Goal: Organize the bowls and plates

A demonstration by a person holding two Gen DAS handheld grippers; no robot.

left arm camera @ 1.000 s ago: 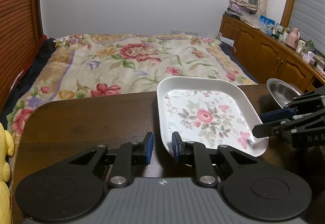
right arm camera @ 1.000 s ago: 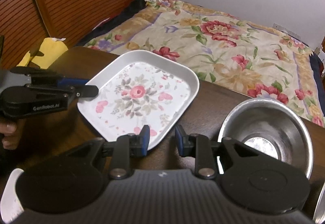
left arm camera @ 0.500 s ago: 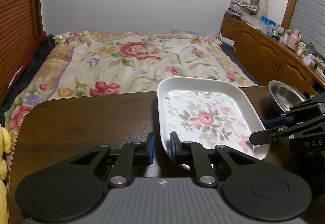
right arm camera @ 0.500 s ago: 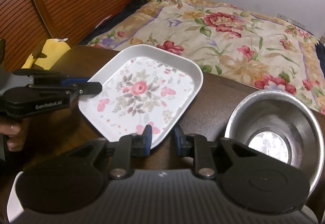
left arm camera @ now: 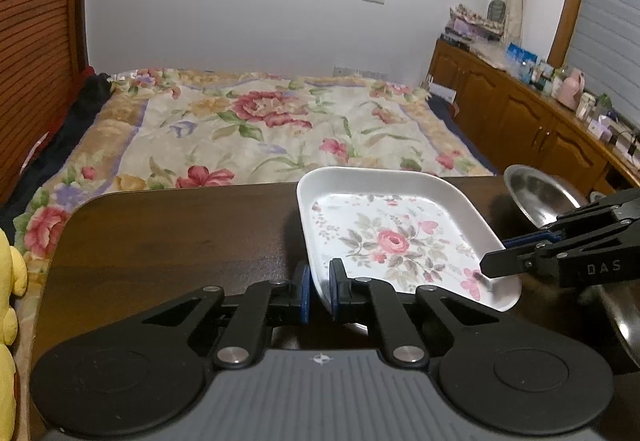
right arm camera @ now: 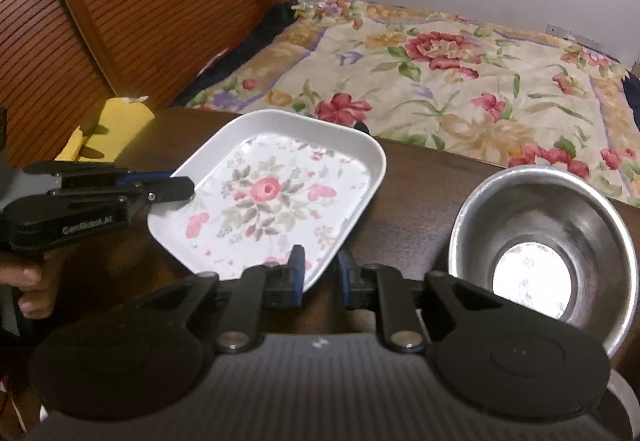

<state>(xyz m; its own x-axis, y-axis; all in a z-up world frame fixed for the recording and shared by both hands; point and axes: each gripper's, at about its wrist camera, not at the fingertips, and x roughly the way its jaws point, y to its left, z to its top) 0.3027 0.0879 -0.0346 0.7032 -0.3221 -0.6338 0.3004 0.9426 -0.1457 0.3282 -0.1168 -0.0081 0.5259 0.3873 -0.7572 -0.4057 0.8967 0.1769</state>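
Above the dark wooden table [left arm camera: 168, 241], a floral rectangular plate [left arm camera: 394, 241] is clamped at opposite rims by left gripper [left arm camera: 319, 291] and right gripper [right arm camera: 319, 275], its long axis running near-to-far; steel bowl [right arm camera: 536, 245] waits just right.

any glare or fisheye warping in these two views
Right wrist view: a blown-out white glare patch fills the bottom of the steel bowl; the wardrobe slats bow. Left wrist view: the wall edges and window frame curve strongly, the floral plate is evenly lit without glare, and the light is dim and warm.
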